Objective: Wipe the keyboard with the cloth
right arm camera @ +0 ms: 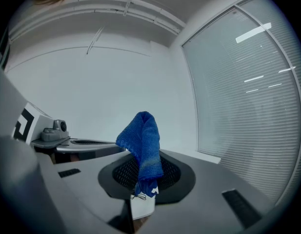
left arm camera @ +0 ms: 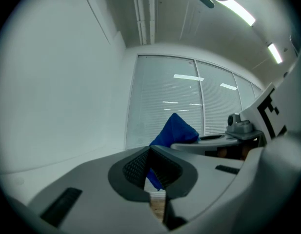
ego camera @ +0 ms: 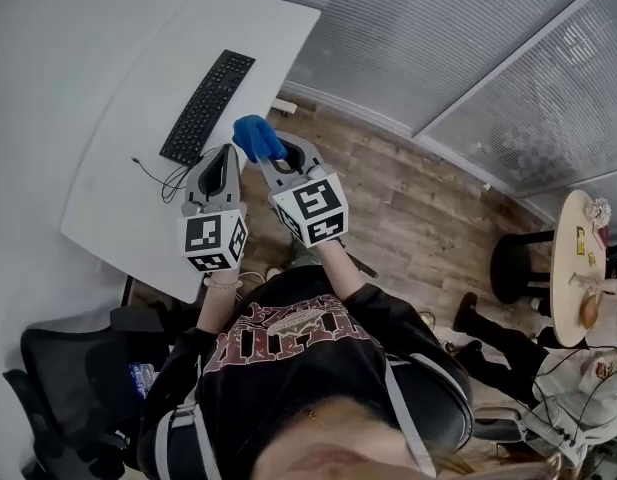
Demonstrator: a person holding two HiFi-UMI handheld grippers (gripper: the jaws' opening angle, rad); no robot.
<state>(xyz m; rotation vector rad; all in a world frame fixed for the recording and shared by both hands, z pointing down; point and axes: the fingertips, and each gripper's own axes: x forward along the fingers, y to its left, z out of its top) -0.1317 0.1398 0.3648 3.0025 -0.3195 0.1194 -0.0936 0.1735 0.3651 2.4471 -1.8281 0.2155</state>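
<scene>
A black keyboard [ego camera: 207,106] lies on the white desk [ego camera: 138,198], at its far side. My right gripper [ego camera: 271,154] is shut on a blue cloth [ego camera: 256,137], held up in the air past the desk's right edge. In the right gripper view the blue cloth [right arm camera: 142,147] stands up from between the closed jaws [right arm camera: 140,179] and droops over. My left gripper [ego camera: 219,168] hangs just left of the right one, over the desk's near right part, shut with nothing in it. The left gripper view looks up at the wall, with the cloth [left arm camera: 173,131] beyond its closed jaws [left arm camera: 150,172].
A thin black cable [ego camera: 160,179] runs from the keyboard toward the desk's near side. A dark office chair [ego camera: 63,378] stands at lower left. A round table [ego camera: 578,268] with small things and a black stool [ego camera: 513,266] are at the far right on the wooden floor.
</scene>
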